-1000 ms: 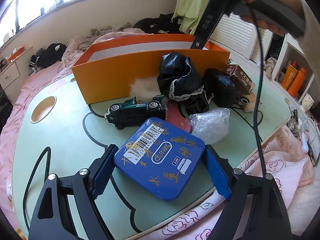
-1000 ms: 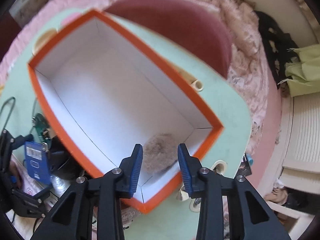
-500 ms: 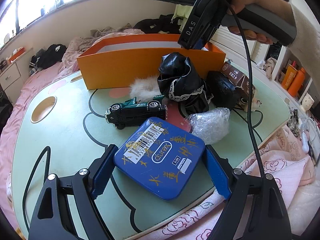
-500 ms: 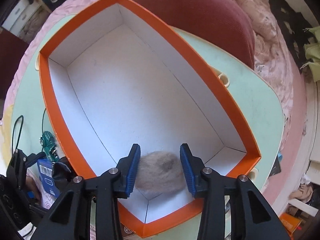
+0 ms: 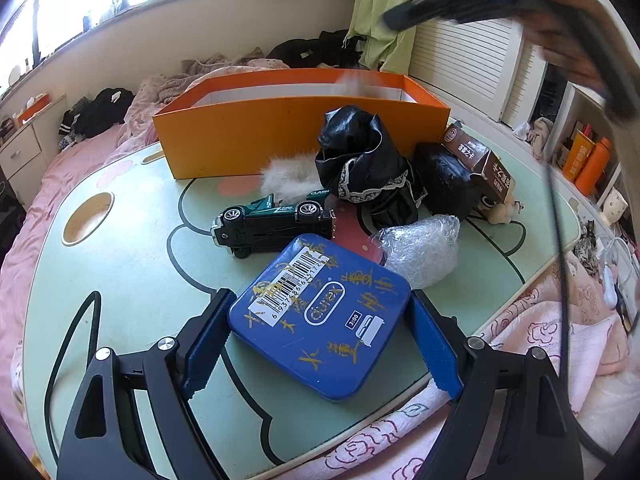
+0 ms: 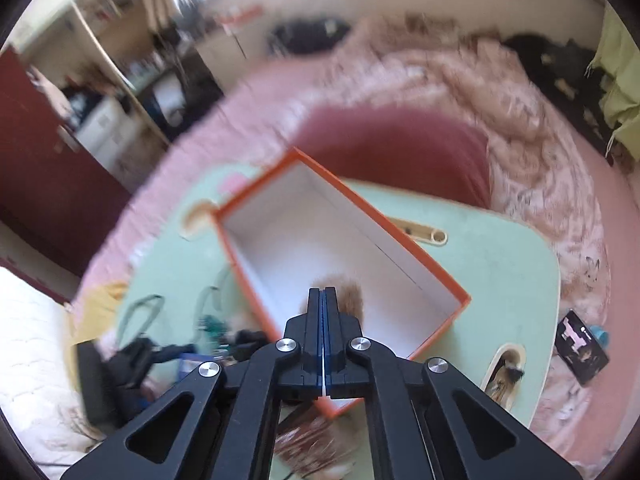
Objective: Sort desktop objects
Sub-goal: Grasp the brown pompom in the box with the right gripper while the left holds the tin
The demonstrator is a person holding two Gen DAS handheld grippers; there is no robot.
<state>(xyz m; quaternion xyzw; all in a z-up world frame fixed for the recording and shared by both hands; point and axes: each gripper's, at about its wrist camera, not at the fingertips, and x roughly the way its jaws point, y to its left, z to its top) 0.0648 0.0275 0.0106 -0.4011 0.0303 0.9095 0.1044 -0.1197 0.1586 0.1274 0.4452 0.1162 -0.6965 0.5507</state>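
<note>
Left gripper (image 5: 320, 344): jaws spread wide, one blue pad on each side of the blue tin (image 5: 320, 316). The tin lies flat at the near edge of the green table (image 5: 120, 272). The left pad appears to touch the tin's corner; a sliver of table shows beside the right pad. I judge the tin bracketed for pickup, not yet clamped.

Left to right across the table, beyond the tin:
- Toy car (image 5: 272, 224), green and black, on its side, just past the tin.
- White fluffy item (image 5: 286, 178), against the front wall of the orange box (image 5: 280, 136). The box stands along the far edge, open top upward, evidently the collection container.
- Black lace-trimmed fabric (image 5: 360, 168), heaped at centre, touching the box wall.
- Clear plastic wrap (image 5: 420, 250), bunched, just beside the tin's right corner.
- Black bundle (image 5: 444, 184) with a brown carton (image 5: 480, 160) leaning on it, towards the right edge.

These lie crowded within reach of the box, apparently awaiting sorting.

Right gripper (image 6: 324, 304): jaws fully together, holding nothing visible. It is held raised above the near end of the box, pointing down into it. A grey-brown fur ball (image 6: 348, 296) sits inside the box near that end, partly hidden behind the fingers. The frame is blurred; whether it rests on the floor cannot be told.

Assessment: one item boxed; the tin is the likely next item.
</note>
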